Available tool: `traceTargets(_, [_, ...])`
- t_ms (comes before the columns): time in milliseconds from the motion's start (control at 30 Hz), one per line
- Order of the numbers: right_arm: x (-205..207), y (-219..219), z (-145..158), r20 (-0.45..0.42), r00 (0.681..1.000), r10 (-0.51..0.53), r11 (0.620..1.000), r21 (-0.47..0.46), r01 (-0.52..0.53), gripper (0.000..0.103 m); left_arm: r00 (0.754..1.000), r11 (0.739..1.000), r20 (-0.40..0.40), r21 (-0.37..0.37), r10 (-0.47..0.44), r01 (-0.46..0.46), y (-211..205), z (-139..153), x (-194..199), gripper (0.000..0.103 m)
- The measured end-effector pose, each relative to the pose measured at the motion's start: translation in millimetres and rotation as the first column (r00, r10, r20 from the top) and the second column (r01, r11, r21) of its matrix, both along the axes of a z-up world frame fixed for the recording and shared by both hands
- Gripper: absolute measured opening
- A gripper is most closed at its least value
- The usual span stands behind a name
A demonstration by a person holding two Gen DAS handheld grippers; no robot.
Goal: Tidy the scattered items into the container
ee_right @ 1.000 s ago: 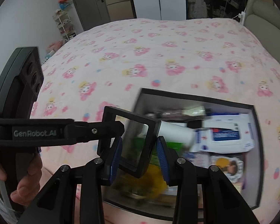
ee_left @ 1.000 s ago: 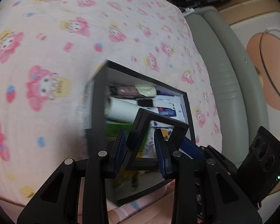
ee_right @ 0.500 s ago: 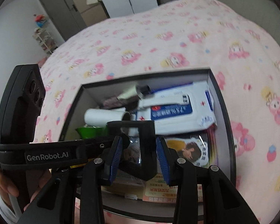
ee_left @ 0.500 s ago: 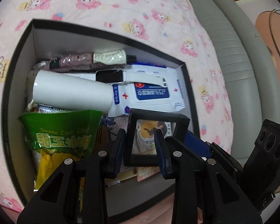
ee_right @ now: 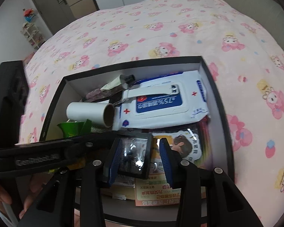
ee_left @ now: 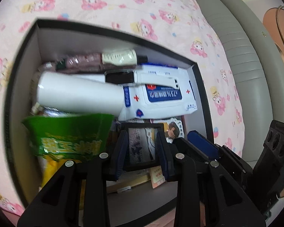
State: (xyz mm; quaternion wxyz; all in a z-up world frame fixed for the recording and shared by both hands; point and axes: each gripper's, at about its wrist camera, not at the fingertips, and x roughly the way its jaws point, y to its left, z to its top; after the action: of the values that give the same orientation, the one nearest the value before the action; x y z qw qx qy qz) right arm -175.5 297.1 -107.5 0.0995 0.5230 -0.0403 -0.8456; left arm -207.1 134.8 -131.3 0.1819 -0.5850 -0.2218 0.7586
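A small black-framed square mirror (ee_left: 141, 145) (ee_right: 134, 155) hangs low inside the black box (ee_left: 113, 31) (ee_right: 132, 62), over a printed packet with a portrait (ee_right: 187, 147). My left gripper (ee_left: 141, 151) is shut on the frame's two sides. Around the same frame stands my right gripper (ee_right: 140, 157): its left pad is against the frame and a slim gap shows at its right pad. The box holds a white wipes pack (ee_left: 161, 94), a white roll (ee_left: 79, 94), a green snack bag (ee_left: 70, 138) and a tube (ee_left: 119, 59).
The box sits on a pink cartoon-print bedsheet (ee_right: 161, 28). A grey padded headboard (ee_left: 236, 47) runs along the right of the left wrist view. A person's hand (ee_right: 1, 196) holds the left gripper's handle. Doors and a shelf stand at the far end of the room.
Both grippers carried the frame from above the box's near edge down into it. The right gripper's pads stand slightly wider, with a gap at the frame's right edge.
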Motion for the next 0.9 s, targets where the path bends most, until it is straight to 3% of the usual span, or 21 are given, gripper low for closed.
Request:
traceTargets(167, [4, 1, 13, -0.067, 0.997, -0.042, 0.999, 0.03, 0.045, 0.037, 0.993, 0.991, -0.108, -0.12, 0.039, -0.052, -16, 20, 6, 0.038])
traceTargets(200, [5, -1, 18, -0.094, 0.994, -0.047, 0.998, 0.045, 0.052, 0.039, 0.99, 0.986, -0.136, -0.151, 0.048, -0.068, -19, 25, 8, 0.045])
traceTargets(367, [18, -20, 42, -0.188, 0.981, -0.052, 0.992, 0.101, 0.072, 0.052, 0.962, 0.958, -0.26, -0.249, 0.077, -0.144, -43, 59, 21, 0.054])
traceTargets(433, [24, -30, 53, -0.218, 0.975, -0.047, 0.99, 0.117, 0.074, 0.064, 0.946, 0.944, -0.314, -0.28, 0.082, -0.174, -58, 77, 27, 0.061])
traceTargets(500, [31, -40, 66, -0.247, 0.968, -0.048, 0.988, 0.132, 0.083, 0.065, 0.926, 0.925, -0.368, -0.316, 0.086, -0.211, -71, 94, 35, 0.076])
traceTargets(600, [44, -56, 86, -0.29, 0.955, -0.055, 0.986, 0.134, 0.097, 0.067, 0.89, 0.886, -0.449, -0.375, 0.083, -0.272, -88, 121, 49, 0.087])
traceTargets(733, [61, -79, 115, -0.345, 0.936, -0.061, 0.986, 0.125, 0.11, 0.075, 0.863, 0.865, -0.496, -0.39, 0.09, -0.315, -111, 151, 69, 0.097])
traceTargets(900, [87, -103, 145, -0.388, 0.919, -0.067, 0.99, 0.088, 0.11, 0.076, 0.837, 0.85, -0.535, -0.384, 0.113, -0.36, -138, 178, 104, 0.1])
